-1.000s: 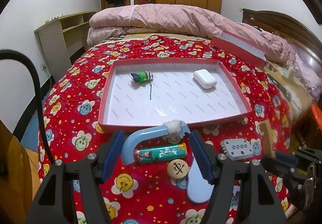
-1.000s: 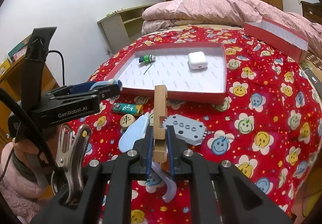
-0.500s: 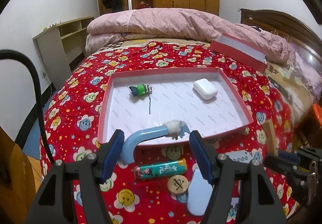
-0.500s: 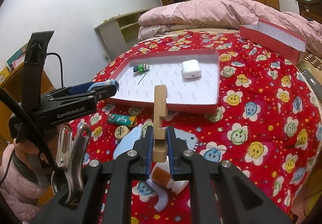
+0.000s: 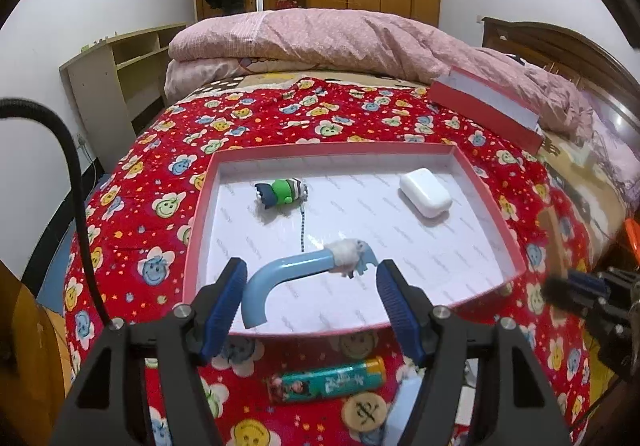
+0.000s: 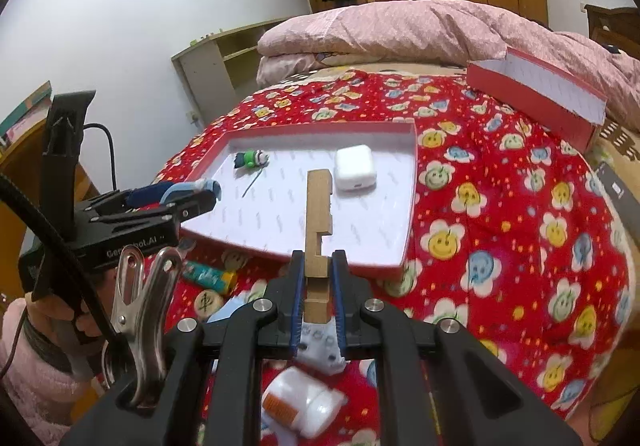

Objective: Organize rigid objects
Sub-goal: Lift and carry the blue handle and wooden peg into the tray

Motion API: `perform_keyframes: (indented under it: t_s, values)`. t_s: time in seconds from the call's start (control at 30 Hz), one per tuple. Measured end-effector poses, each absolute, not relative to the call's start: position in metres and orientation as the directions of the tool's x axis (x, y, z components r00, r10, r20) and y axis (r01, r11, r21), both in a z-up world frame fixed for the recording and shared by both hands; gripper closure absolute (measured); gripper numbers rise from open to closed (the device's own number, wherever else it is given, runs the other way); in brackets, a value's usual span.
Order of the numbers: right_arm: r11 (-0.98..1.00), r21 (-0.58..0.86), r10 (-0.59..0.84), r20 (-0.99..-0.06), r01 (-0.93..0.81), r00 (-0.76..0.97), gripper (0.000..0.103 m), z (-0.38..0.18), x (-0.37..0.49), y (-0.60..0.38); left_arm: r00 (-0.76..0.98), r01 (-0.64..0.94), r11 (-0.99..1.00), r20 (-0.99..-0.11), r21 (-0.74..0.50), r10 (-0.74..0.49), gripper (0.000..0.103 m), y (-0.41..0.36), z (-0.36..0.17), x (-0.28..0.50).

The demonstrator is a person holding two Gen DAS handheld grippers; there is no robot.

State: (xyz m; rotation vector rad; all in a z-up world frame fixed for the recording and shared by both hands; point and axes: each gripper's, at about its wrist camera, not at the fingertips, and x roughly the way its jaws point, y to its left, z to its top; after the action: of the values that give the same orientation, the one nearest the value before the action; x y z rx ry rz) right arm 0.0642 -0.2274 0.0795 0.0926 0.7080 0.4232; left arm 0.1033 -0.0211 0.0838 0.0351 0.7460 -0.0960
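**Two items boxed, two in transit, several left on the bed**

The bed point(image 5: 132, 181), spread with a red flowered cover, carries the red-rimmed tray point(image 5: 200, 230) near the middle of its foot end. A second red box point(image 6: 536, 97) is seen toward the far right corner, against the pink duvet point(image 5: 320, 37).

Two things are already placed in the tray: a white case point(image 5: 426, 191) near its far right corner and a green toy figure point(image 5: 282, 191) with a bead chain toward its far left.

A bent blue tube point(image 5: 288, 274) is held over the tray's near edge in the left claw point(image 5: 312, 302), gripped at its curved end against the left pad while the jaws stand wide. A notched wooden block point(image 6: 318, 230) is clenched upright in the right claw point(image 6: 318, 294), just short of the tray's near rim.

Between the tray and the near edge of the bed, several things remain unsorted: a white bottle point(image 6: 304, 406), a grey studded plate point(image 6: 324, 346), a green lighter point(image 5: 328, 382) and a round wooden chess piece point(image 5: 364, 412).

The task is judged roughly a third done.
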Motion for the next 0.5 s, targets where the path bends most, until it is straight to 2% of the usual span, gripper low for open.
perform_keyframes:
  t_s: [0.2,0.5]
  values:
    - [0.918,0.218,0.392,-0.626,-0.332,0.675,0.089,0.08,0.087,-0.22,0.703,0.101,0.993,-0.703,-0.053,-0.109,0.032,-0.012,0.074,0.122]
    - [0.919,0.226,0.39,-0.652,-0.324,0.65,0.089,0.073,0.121,-0.214,0.693,0.093,0.995,-0.716,-0.027,-0.084,0.032,-0.009,0.064,0.145]
